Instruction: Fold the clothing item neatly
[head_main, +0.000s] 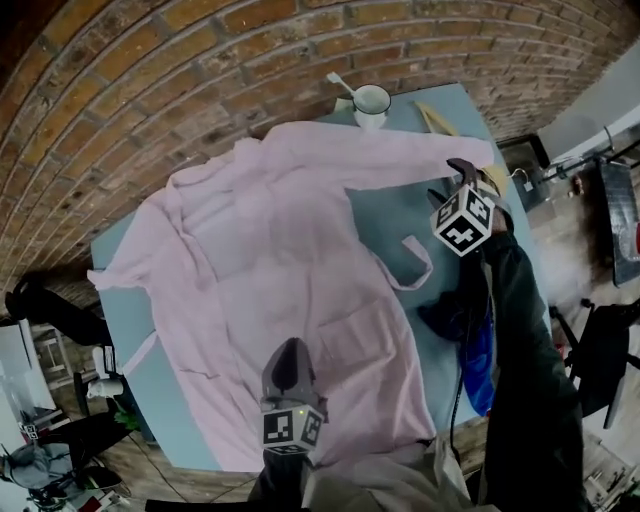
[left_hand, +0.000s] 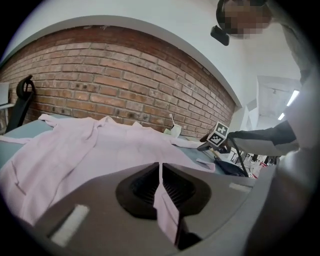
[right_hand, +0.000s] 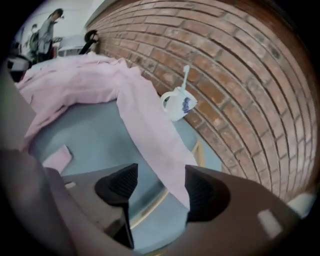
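The pink robe (head_main: 280, 250) spreads from the mug (head_main: 371, 102); the left gripper (left_hand: 161, 180) clamps its far hem. The right gripper (right_hand: 157, 187) gapes round the sleeve (right_hand: 150, 135) beside the mug (nothing gripped); a hasty drag could topple that mug.

The pale pink cloth robe (head_main: 290, 250) covers most of the blue tabletop (head_main: 390, 215), and its hem at the near edge is hidden behind the left gripper (head_main: 290, 350). At the right edge, a dark bundle (head_main: 440, 318) lies partly behind a black sleeve (head_main: 520, 300); what it is cannot be told.

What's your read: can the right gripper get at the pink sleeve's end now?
Probably yes: the right gripper is open, the sleeve end lies between its jaws, and nothing blocks it.
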